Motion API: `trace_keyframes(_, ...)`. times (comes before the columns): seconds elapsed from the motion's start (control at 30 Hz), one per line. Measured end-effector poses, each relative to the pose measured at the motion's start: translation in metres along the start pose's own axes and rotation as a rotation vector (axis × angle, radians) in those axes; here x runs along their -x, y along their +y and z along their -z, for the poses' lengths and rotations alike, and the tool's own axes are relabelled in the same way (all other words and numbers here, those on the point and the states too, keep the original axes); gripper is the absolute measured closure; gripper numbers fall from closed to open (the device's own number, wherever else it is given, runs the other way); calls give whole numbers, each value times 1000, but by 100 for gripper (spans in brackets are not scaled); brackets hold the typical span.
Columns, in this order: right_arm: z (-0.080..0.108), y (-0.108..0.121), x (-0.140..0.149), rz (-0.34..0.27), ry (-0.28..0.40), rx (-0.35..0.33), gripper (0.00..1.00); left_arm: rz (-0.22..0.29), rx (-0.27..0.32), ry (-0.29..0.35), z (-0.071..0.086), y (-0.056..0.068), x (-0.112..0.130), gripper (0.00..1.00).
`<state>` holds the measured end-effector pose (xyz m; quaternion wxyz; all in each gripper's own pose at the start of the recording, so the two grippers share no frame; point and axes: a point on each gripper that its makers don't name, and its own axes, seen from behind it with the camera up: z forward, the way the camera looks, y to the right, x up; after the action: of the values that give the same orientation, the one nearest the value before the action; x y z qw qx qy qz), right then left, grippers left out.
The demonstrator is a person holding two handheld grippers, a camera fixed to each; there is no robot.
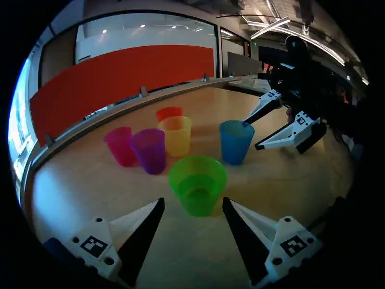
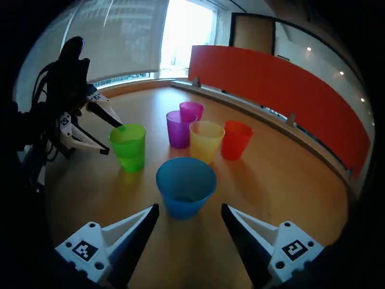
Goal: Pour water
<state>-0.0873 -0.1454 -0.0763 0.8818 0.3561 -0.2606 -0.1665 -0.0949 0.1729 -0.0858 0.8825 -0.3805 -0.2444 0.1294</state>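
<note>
Left hand-held gripper (image 1: 193, 200) gapes wide at the green cup (image 1: 198, 185), right hand-held gripper (image 2: 189, 206) wide at the blue cup (image 2: 186, 188); pouring looks not yet begun.

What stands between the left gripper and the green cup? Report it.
Nothing visible does. The green cup stands right ahead of the left gripper, in line with the gap between its open fingers. The purple cup and the blue cup stand beyond it.

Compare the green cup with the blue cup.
The green cup looks see-through; the blue cup looks denser. The green cup stands at the open tips of the left gripper, the blue cup at those of the right gripper. Both stand upright on the wooden table.
</note>
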Motion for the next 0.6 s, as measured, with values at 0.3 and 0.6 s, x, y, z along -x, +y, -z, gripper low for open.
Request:
trace_keyframes(0.3,14,2,3,-21,19,34,0,28,-46,35,18,-3,-2,11)
trace_keyframes(0.6,31,7,5,-58,45,75,0,71,-93,71,33,-13,-5,11)
